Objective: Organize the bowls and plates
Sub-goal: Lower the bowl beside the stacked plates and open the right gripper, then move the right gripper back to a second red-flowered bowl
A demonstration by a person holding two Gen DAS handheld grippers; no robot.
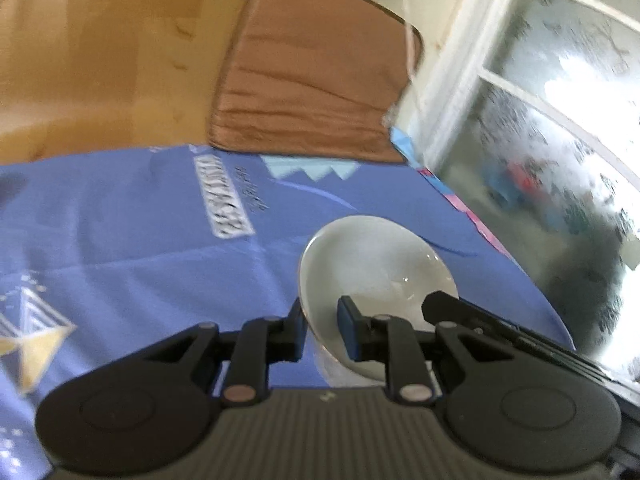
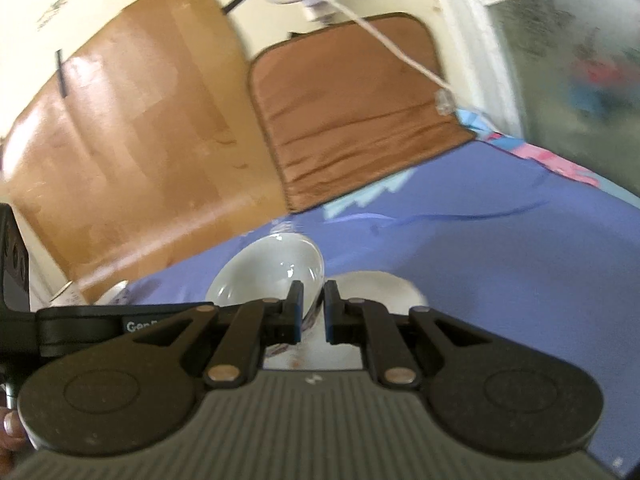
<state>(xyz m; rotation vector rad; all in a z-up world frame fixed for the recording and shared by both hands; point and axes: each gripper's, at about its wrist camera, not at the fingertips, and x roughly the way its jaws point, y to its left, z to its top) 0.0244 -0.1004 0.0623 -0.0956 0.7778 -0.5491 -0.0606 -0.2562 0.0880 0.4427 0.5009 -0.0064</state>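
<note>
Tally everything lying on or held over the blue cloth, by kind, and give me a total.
bowl: 1 (white, tilted)
plate: 1 (white, flat on the cloth; could be a shallow dish, the picture is blurred)
mat: 1 (brown, its near edge resting on the cloth)
Total: 3

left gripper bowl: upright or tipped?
Tipped. The white bowl is tilted, its opening facing the left wrist camera, its rim pinched in the left gripper jaws above the blue cloth.
</note>
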